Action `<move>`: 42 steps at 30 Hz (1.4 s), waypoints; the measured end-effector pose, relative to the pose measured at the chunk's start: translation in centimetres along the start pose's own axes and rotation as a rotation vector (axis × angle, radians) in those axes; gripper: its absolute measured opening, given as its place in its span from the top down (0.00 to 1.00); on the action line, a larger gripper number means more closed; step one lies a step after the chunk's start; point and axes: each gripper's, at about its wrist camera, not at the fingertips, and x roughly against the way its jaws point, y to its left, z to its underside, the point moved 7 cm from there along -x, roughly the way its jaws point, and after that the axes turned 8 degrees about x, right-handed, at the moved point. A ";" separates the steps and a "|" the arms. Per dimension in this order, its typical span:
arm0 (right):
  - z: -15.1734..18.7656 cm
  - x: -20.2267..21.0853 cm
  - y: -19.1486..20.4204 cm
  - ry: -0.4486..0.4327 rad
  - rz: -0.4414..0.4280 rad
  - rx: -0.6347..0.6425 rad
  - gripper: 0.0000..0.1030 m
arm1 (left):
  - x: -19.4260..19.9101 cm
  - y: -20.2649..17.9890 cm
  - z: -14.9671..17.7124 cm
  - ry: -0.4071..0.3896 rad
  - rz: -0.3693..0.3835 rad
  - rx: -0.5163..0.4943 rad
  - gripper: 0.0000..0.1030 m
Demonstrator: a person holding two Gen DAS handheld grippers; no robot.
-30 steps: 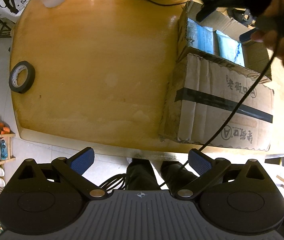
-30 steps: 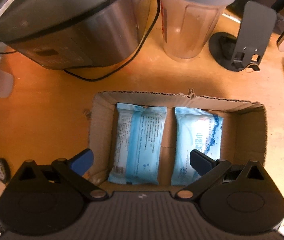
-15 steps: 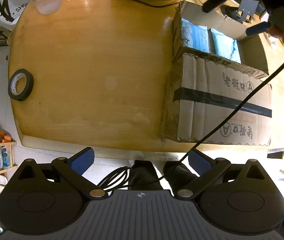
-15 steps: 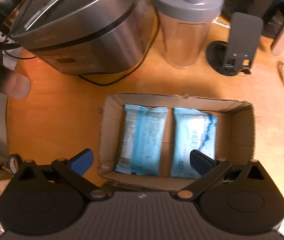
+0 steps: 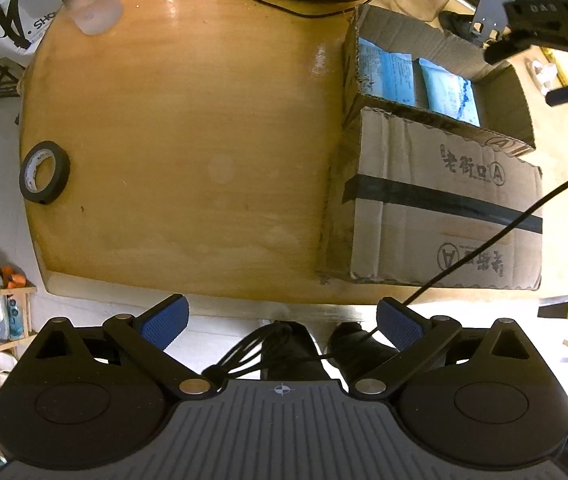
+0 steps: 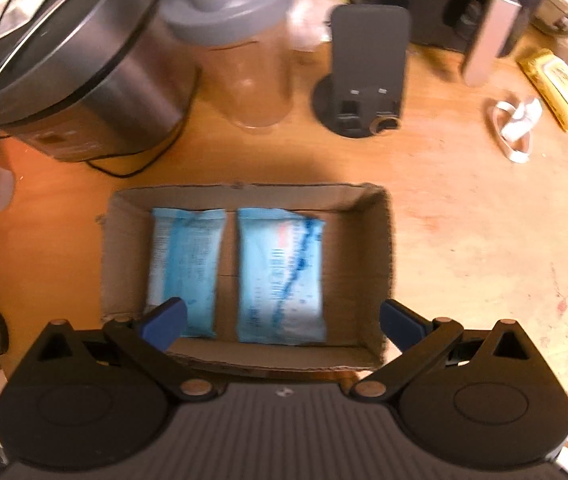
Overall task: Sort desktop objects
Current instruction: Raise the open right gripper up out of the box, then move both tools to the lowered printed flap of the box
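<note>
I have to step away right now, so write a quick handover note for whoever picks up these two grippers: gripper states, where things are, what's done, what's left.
Left gripper: open, empty, held off the near edge of the table.
Right gripper: open, empty, above the cardboard box.
Done: two blue packets lie flat side by side in the box, the left packet and the right packet.
Left, as I judge it: the roll of black tape sits loose near the table's left edge, nearest the left gripper. A yellow pack and a white cable lie on the far right; whether they belong in the box I cannot tell.
</note>
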 end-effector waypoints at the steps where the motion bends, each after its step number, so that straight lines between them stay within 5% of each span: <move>1: 0.1 0.1 -0.5 -0.003 -0.002 -0.004 0.00 | 0.0 -0.1 0.1 -0.001 0.000 0.001 0.00; 9: 0.8 0.3 -4.1 -0.009 0.014 -0.028 0.00 | 0.7 -1.4 0.3 -0.019 0.055 0.013 0.00; 19: 1.5 -0.4 -8.0 -0.010 0.024 -0.075 0.00 | 0.5 -2.5 0.7 -0.019 0.031 0.012 0.00; 42: 3.8 0.3 -7.0 -0.022 -0.028 -0.075 0.00 | -0.8 -3.1 -2.3 -0.001 0.046 0.011 0.00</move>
